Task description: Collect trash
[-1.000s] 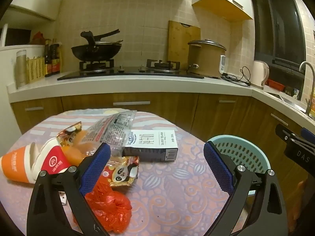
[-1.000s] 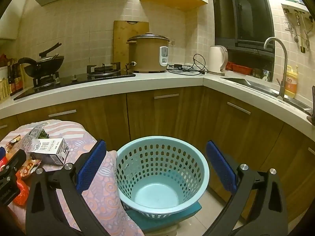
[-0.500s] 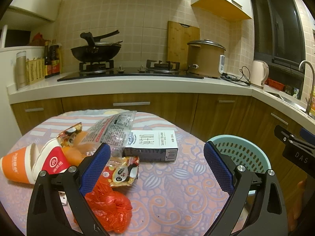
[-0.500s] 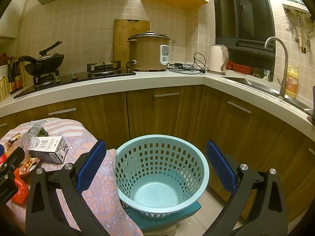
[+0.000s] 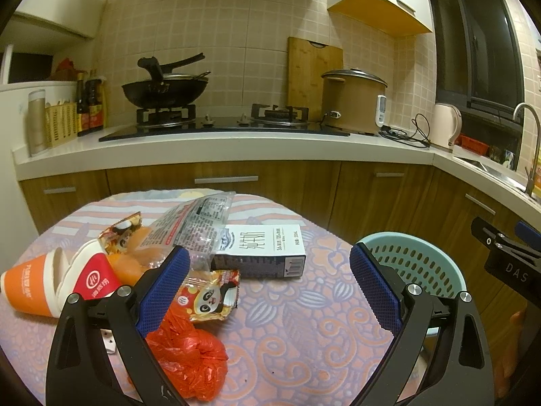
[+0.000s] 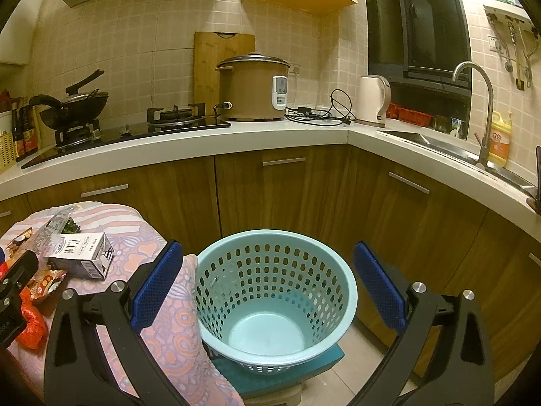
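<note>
Trash lies on the round table (image 5: 304, 348): a white milk carton (image 5: 260, 250), a clear printed wrapper (image 5: 192, 223), panda snack packets (image 5: 209, 297), a crumpled red bag (image 5: 189, 365) and stacked orange paper cups (image 5: 50, 284). My left gripper (image 5: 267, 291) hovers open over the table, nothing between its blue pads. The pale blue perforated basket (image 6: 277, 291) stands on a teal stool beside the table's right edge, empty. Above that basket my right gripper (image 6: 267, 291) is open and holds nothing. The carton (image 6: 81, 253) also shows at the left of the right wrist view.
Brown cabinets (image 6: 280, 189) and a white counter (image 5: 223, 149) curve round behind the table. On the counter stand a wok (image 5: 162, 88), a rice cooker (image 6: 253, 88), a kettle (image 6: 373, 99) and a sink with a tap (image 6: 480, 111). Tiled floor shows beside the stool.
Both grippers have drifted only slightly; the views barely shift. Nothing on the table has moved and both stay open.
</note>
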Demonstrator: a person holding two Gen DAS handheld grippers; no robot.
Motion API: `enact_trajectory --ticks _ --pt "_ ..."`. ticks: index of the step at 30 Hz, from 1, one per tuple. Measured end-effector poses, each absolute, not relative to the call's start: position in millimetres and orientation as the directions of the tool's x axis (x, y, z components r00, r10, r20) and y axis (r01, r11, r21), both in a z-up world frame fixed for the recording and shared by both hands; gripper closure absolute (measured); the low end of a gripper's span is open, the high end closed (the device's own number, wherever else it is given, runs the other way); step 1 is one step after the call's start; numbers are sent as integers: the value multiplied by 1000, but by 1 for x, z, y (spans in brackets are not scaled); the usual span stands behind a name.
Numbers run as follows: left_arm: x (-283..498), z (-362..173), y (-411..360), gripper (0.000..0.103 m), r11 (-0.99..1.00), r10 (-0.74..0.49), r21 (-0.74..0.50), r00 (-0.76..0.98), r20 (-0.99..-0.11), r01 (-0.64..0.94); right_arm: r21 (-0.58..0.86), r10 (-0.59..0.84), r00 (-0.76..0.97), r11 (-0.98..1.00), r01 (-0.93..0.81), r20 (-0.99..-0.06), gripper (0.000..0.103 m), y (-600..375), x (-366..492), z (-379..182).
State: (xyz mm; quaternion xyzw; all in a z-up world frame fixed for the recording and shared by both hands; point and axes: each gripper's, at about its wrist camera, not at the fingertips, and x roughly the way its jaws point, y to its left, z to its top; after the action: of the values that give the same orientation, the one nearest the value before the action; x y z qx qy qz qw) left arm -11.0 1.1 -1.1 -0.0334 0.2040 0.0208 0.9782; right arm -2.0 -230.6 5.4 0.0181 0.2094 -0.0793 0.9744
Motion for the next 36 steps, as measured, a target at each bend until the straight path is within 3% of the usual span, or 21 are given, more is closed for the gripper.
enact_trajectory --ticks 36 --pt "-12 -1 0 10 997 29 -54 917 -397 -55 11 -155 900 985 174 -407 7 -235 -3 3"
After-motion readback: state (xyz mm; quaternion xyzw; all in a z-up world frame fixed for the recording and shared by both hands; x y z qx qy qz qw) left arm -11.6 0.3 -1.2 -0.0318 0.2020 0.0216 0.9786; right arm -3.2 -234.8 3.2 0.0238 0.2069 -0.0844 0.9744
